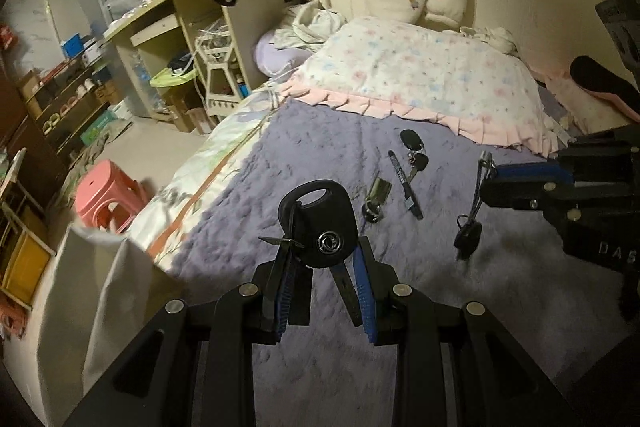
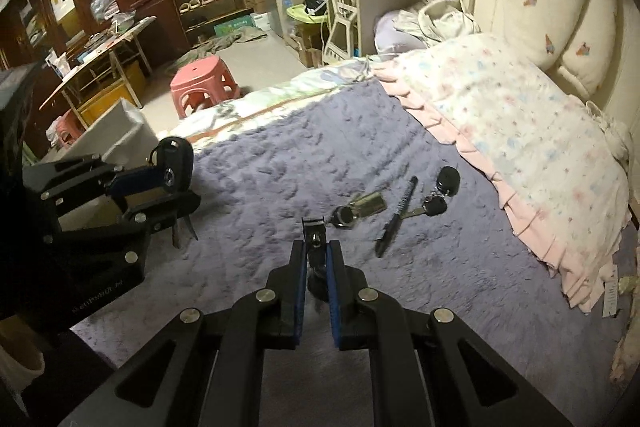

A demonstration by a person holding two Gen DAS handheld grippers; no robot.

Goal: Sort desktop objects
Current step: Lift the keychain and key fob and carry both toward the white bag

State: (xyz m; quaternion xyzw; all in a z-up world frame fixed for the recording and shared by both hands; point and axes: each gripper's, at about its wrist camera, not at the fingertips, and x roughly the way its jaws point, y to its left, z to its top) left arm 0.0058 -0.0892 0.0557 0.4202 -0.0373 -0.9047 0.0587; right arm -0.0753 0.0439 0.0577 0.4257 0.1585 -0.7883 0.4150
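Black car key [image 1: 318, 227] clamped in left gripper [image 1: 326, 259] | right gripper [image 2: 318, 259] clamped on keyring [image 2: 316, 239]

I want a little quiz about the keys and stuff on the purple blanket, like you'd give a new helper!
1. True or false: the left gripper is clamped on a big black car key.
2. Which thing lies between the small brass padlock and the black fob with keys?
A. a spoon
B. a slim black pen
C. a sock
3. Fill in: the right gripper holds a thin metal key ring with a dark fob above the fuzzy ____ blanket.

Key: 1 true; 2 B; 3 purple
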